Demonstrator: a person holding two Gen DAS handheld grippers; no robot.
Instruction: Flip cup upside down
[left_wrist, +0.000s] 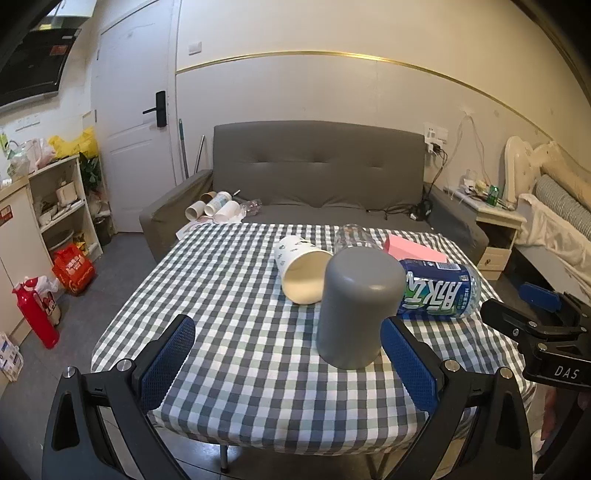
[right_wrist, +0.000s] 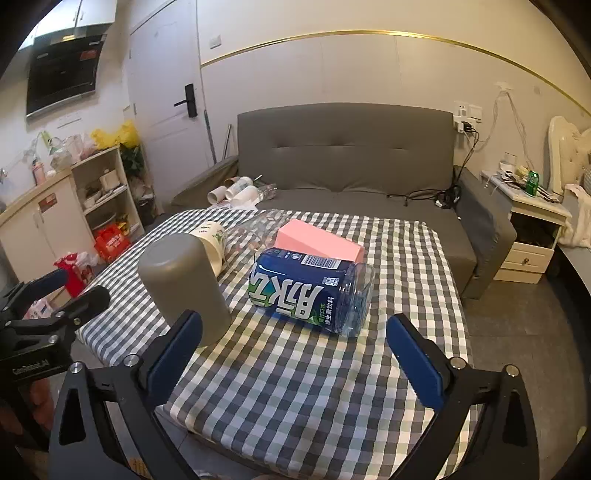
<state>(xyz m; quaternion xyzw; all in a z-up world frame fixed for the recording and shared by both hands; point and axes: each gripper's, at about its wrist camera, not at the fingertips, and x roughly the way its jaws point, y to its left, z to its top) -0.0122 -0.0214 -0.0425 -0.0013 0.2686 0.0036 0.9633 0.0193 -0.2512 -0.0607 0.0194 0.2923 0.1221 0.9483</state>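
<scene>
A grey cup (left_wrist: 356, 308) stands upside down, closed end up, on the checked tablecloth (left_wrist: 240, 332). My left gripper (left_wrist: 288, 354) is open and empty; the cup stands just ahead of its right finger (left_wrist: 408, 365). In the right wrist view the grey cup (right_wrist: 184, 284) is at the left, just beyond the left finger (right_wrist: 173, 358). My right gripper (right_wrist: 295, 354) is open and empty over the cloth (right_wrist: 295, 387). It also shows at the right edge of the left wrist view (left_wrist: 524, 310).
A white paper cup (left_wrist: 301, 271) lies on its side behind the grey cup. A blue labelled bottle (right_wrist: 310, 290) lies on its side, with a pink box (right_wrist: 317, 242) and clear glassware (right_wrist: 258, 225) behind. A grey sofa (right_wrist: 343, 162) stands beyond the table.
</scene>
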